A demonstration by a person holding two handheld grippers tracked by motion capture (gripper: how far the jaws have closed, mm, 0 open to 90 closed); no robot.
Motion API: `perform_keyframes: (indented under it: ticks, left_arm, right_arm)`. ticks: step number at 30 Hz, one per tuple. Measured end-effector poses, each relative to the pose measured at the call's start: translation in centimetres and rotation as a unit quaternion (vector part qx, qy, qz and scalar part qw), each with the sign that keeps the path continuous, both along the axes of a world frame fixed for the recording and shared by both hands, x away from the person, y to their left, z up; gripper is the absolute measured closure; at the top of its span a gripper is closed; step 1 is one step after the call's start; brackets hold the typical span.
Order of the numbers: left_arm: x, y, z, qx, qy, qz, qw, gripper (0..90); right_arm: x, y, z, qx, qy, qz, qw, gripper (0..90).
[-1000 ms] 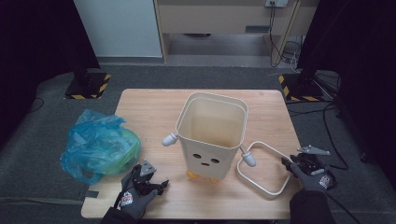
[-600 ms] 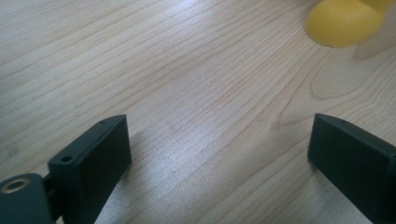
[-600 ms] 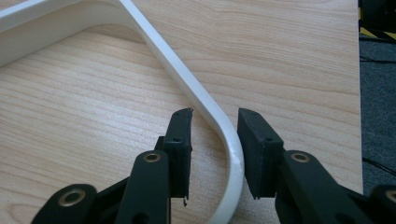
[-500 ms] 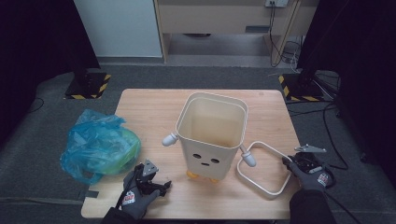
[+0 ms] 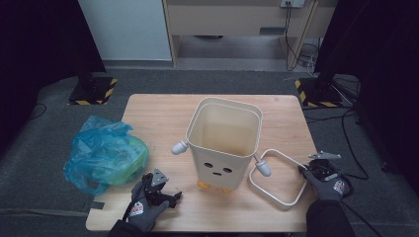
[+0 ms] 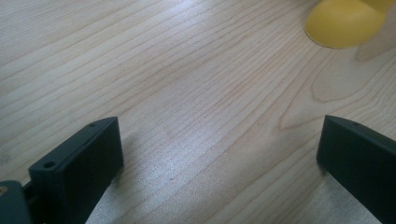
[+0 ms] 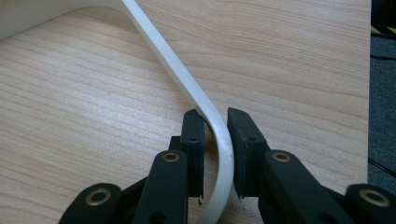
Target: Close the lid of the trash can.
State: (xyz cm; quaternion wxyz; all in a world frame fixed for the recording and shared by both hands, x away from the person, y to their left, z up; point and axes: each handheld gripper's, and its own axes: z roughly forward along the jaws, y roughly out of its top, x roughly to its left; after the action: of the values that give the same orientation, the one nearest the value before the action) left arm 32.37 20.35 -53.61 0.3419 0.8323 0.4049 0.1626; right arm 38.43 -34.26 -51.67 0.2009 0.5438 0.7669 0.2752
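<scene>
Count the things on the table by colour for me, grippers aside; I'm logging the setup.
Cream or white: 2, the bin with a face and the ring frame, which the right gripper straddles.
Blue: 1, the plastic bag.
Total: 3.

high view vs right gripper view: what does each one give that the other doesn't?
High view alone: the cream bin with a face, the blue-green plastic bag and the left gripper low over the table. Right gripper view alone: the jaws sit close on either side of the white ring at its corner; firm contact is hard to tell. Both: the ring, the right gripper and the wooden table.
</scene>
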Motion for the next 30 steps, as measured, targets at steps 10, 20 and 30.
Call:
perform_keyframes:
  ticks: [10, 20, 30]
  left_arm:
    - [0.0, 0.0, 0.0, 0.000, 0.000, 0.000, 1.0000, 0.0]
    - [0.0, 0.0, 0.0, 0.000, 0.000, 0.000, 1.0000, 0.0]
    - [0.0, 0.0, 0.0, 0.000, 0.000, 0.000, 1.0000, 0.0]
  right_arm:
    - [-0.2, 0.0, 0.4, 0.012, -0.015, -0.010, 0.9998, 78.9]
    - [-0.6, -0.5, 1.2, 0.034, -0.037, -0.029, 0.9983, 78.5]
    - [-0.7, -0.6, 2.4, 0.056, -0.073, -0.042, 0.9949, 78.3]
